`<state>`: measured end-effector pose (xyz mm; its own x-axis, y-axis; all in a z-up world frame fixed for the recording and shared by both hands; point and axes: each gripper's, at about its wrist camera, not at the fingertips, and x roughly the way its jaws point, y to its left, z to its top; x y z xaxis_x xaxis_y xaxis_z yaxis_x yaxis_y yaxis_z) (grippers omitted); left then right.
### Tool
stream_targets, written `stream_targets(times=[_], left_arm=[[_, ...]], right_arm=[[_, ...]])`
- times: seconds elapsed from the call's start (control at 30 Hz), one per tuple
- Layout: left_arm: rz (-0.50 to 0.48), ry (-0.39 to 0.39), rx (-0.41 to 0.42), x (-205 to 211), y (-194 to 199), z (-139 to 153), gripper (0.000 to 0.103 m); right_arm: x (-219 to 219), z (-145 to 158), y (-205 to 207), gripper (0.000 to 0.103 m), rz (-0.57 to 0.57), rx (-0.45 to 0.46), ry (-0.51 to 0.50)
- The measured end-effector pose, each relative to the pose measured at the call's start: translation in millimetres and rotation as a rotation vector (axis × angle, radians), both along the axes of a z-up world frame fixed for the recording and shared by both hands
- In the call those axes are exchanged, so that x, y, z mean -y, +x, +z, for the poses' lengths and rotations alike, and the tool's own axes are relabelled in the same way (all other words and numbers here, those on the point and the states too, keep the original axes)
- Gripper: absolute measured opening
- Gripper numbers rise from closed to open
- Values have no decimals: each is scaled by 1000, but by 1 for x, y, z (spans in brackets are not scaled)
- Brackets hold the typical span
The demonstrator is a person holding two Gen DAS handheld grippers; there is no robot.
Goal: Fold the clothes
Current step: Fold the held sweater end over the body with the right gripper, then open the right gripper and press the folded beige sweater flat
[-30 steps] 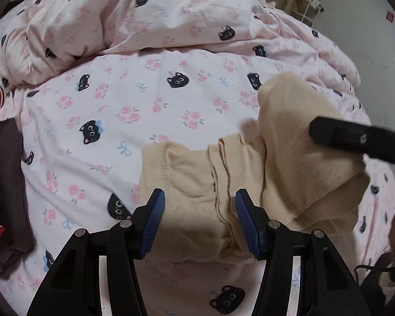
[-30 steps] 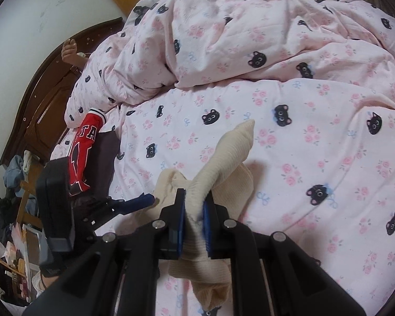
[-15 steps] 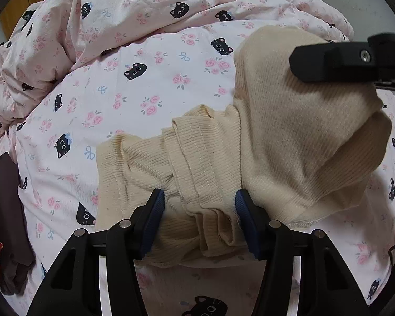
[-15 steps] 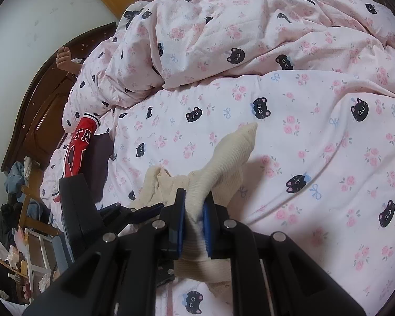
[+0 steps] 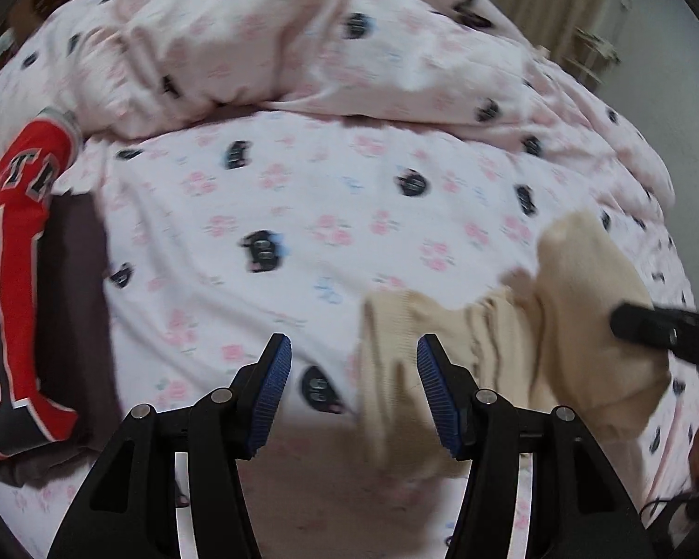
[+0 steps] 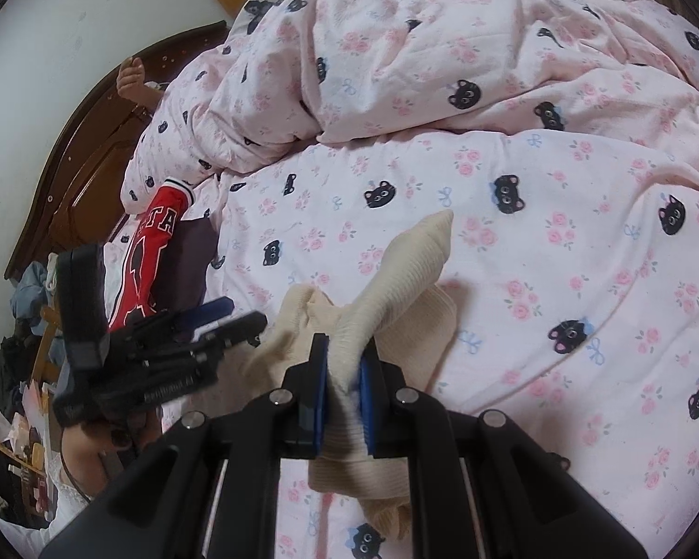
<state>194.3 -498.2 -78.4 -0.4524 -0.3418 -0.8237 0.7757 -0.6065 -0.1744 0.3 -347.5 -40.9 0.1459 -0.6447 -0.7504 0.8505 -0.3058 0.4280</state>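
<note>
Right wrist view: the right gripper (image 6: 342, 375) is clamped narrow on a bunched fold of the cream ribbed knit garment (image 6: 410, 275), which rises between its blue pads and tapers to a point above the pink cat-print bedsheet (image 6: 559, 242). The rest of the knit hangs and puddles loosely under the jaws, so it reads as only part gathered, with no flat fold made yet.

In the blurred left wrist view the left gripper (image 5: 352, 391) stands half open with nothing pressed between its pads; only the left edge of the garment (image 5: 582, 307) lies in front of the gap.

Judging from this, 1 garment is in hand and unfinished. A red lettered jersey (image 6: 156, 251) on a dark brown cloth (image 6: 188, 261) lies well apart at the sheet's left side, whether folded I cannot tell.

The sheet between them is flat and open, with room to spread the knit. The crumpled matching duvet (image 6: 442, 46) bounds the far side.
</note>
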Motion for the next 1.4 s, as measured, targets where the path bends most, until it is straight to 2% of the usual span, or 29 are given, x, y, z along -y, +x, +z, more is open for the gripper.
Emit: stream_targets(times=[0.1, 0.3, 0.57, 0.77, 0.97, 1.03, 1.2, 1.4], left_arm=[[49, 9, -10, 9, 13, -1, 51], [69, 9, 20, 15, 15, -6, 51], [106, 26, 46, 20, 18, -10, 51], [124, 32, 45, 21, 21, -11, 51], [129, 32, 44, 23, 22, -10, 51], [132, 29, 46, 23, 22, -10, 51], [146, 29, 47, 25, 25, -10, 51], [133, 27, 46, 23, 21, -11, 51]], right_arm=[[11, -1, 8, 13, 17, -8, 10], [32, -8, 27, 13, 48, -12, 30], [60, -34, 59, 13, 107, 7, 82], [72, -51, 68, 13, 114, -3, 127], [76, -61, 73, 20, 127, -15, 146], [76, -58, 75, 27, 138, -19, 134], [68, -39, 81, 56, 173, -41, 62], [48, -19, 73, 56, 184, -40, -9]])
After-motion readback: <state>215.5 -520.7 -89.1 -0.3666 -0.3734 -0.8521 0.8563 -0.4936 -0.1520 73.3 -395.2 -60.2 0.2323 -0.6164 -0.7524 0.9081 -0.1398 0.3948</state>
